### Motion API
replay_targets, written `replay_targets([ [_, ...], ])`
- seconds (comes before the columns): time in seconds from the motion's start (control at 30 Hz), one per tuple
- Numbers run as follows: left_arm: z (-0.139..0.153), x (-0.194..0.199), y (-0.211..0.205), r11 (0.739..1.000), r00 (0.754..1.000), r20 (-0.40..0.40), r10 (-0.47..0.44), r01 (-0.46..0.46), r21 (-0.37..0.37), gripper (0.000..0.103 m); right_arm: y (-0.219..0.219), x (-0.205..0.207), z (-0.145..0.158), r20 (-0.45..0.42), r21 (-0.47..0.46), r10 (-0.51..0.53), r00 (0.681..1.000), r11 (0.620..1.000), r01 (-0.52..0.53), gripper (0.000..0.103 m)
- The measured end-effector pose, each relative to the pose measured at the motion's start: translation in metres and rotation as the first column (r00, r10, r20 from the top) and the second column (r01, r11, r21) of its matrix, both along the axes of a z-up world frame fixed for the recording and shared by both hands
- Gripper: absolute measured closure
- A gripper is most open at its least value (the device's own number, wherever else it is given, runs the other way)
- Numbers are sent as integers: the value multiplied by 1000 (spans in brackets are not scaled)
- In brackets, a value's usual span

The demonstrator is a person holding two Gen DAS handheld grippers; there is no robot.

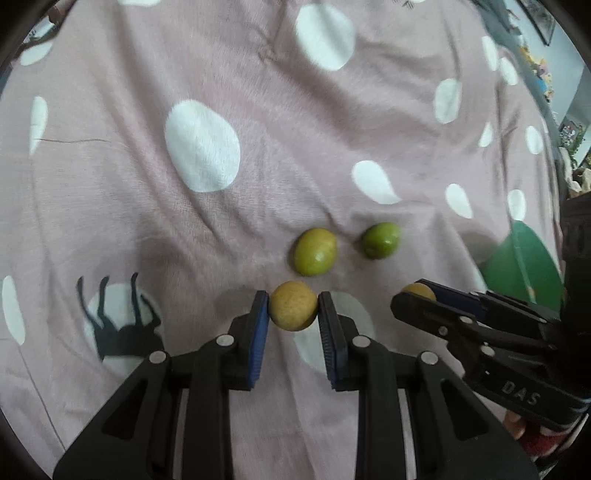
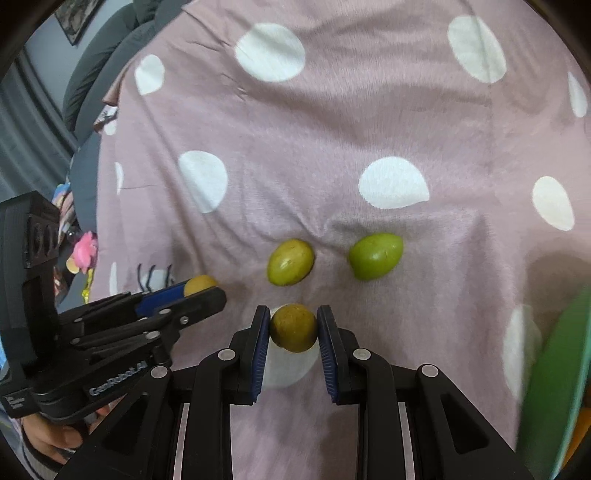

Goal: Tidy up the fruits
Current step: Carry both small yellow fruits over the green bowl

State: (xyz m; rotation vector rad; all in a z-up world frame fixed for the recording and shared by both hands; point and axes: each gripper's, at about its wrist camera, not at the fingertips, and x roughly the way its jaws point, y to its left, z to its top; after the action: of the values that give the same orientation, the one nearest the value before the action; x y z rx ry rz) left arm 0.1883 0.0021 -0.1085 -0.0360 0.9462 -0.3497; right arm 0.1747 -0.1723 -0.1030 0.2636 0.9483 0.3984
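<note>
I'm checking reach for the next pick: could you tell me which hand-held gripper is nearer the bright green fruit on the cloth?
Right. The right hand-held gripper sits just below-left of the bright green fruit; the left hand-held gripper is further left.

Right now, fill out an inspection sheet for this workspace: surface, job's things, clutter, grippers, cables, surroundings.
Surface: pink blanket with white spots, wrinkled, soft.
Job's things: yellow-green fruit and green fruit lie on the blanket, apart; two yellow fruits are held; a green bowl sits at the right edge.
Clutter: nothing seen on the blanket.
Grippers: left hand-held gripper is shut on a yellow fruit; right hand-held gripper is shut on a darker yellow fruit.
Cables: nothing seen.
Surroundings: colourful toys beside the blanket's left edge, framed picture on the wall.
</note>
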Motion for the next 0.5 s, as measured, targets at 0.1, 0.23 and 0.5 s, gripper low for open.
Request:
replay_targets([
  [0.1, 7, -18, -2, 1000, 1000, 16, -8, 8, -8, 77, 0, -15, 9, 14, -3, 0, 1000, 1000, 0, 76],
  [0.23, 12, -44, 2, 1000, 1000, 24, -13, 13, -14, 77, 1, -36, 14, 27, -13, 2, 1000, 1000, -2, 76],
  [0.5, 15, -87, 6, 1000, 1000, 28, -12, 12, -20, 77, -1, -80, 23, 43, -44, 10, 999, 999, -8, 76],
])
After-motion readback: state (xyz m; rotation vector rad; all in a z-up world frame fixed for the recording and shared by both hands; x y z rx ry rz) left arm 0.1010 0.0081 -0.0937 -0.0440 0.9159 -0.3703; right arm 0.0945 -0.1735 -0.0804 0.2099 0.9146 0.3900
